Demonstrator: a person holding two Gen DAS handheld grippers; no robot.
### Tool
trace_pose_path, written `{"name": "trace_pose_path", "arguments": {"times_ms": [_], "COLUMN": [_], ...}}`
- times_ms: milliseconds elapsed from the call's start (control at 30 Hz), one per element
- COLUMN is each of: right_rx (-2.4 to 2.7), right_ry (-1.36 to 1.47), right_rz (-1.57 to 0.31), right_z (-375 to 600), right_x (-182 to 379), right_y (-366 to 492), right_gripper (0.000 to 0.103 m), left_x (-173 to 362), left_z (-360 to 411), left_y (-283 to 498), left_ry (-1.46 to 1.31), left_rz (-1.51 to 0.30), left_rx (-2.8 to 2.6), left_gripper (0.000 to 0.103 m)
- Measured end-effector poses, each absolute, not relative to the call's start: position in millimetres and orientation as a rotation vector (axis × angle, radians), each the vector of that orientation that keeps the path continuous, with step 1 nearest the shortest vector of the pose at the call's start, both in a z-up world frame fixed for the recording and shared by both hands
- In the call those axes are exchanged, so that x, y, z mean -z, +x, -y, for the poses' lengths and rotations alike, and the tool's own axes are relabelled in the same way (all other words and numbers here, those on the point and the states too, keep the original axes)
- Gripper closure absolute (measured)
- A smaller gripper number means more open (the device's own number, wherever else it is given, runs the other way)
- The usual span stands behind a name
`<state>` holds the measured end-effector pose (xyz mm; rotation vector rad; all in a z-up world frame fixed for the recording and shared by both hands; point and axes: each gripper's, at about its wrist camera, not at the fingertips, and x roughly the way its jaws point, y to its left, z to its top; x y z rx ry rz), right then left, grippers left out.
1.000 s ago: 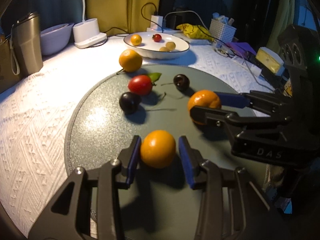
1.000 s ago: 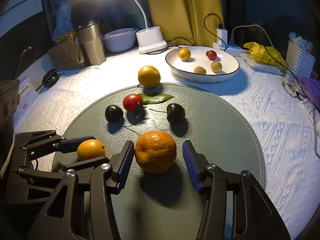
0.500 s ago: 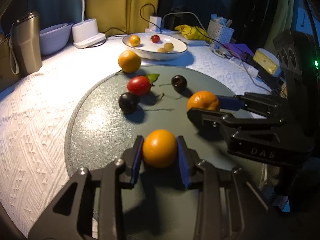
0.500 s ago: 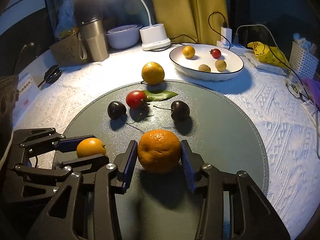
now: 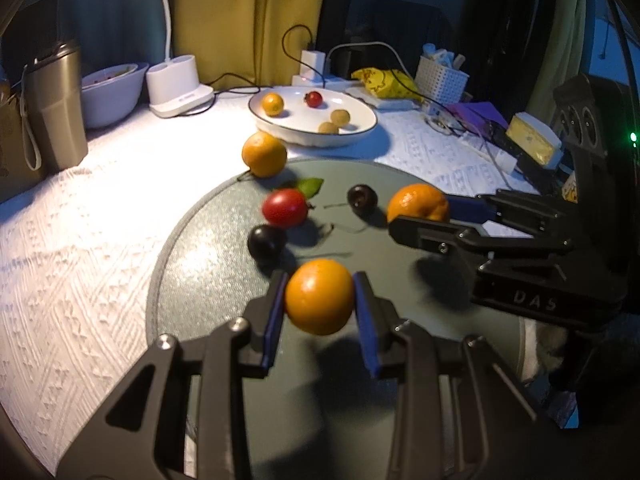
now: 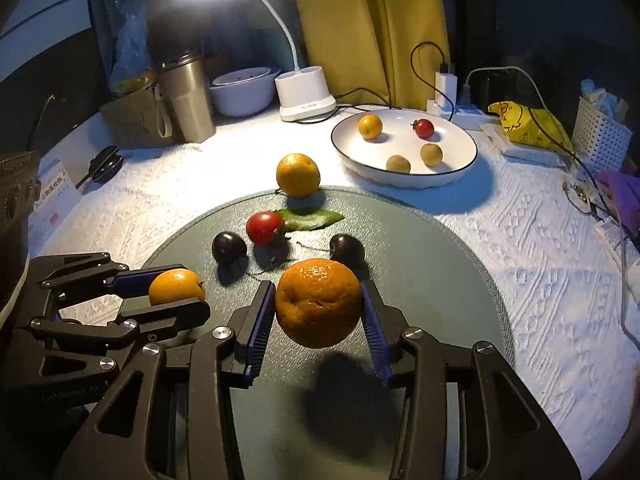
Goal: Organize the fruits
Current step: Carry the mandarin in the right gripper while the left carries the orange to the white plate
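Observation:
My left gripper [image 5: 320, 308] is shut on a small smooth orange [image 5: 319, 295] and holds it just above the round grey mat [image 5: 208, 280]. My right gripper [image 6: 318, 312] is shut on a bigger dimpled orange [image 6: 318, 303], also lifted off the mat; it shows in the left wrist view [image 5: 418, 203] too. On the mat lie a red tomato [image 6: 264, 227], two dark plums [image 6: 229, 247] [image 6: 347, 248] and a green leaf [image 6: 312, 218]. A third orange [image 6: 298, 174] sits at the mat's far edge. The white plate [image 6: 460, 168] behind holds several small fruits.
A lamp base [image 6: 306, 94], a steel tumbler [image 6: 187, 96], a pale bowl [image 6: 242, 90] and a cardboard box [image 6: 134, 118] stand at the back left. Chargers and cables [image 6: 446, 84], a yellow bag [image 6: 528, 126] and a white basket [image 6: 600, 132] crowd the back right.
Both grippers closed on their oranges and lifted them off the mat. The other fruits have not moved.

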<state>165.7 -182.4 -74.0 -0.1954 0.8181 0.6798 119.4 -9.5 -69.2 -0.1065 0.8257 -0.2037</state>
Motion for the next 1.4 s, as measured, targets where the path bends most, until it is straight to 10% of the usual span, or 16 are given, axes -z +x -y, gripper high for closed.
{"name": "trace_pose_path", "arguments": {"times_ms": [1400], "right_rx": [-0.639], "right_ry": [-0.194], "right_rz": [-0.775], "right_z": [176.3], "right_x": [46.3], "right_y": [252.0], "right_gripper": [0.058], "left_x": [46.7], "left_z": [-1.4], "left_y": [214.6], "left_ry": [-0.1], "left_rz": [-0.781], "left_rx": [0.225], "left_gripper": [0.069]}}
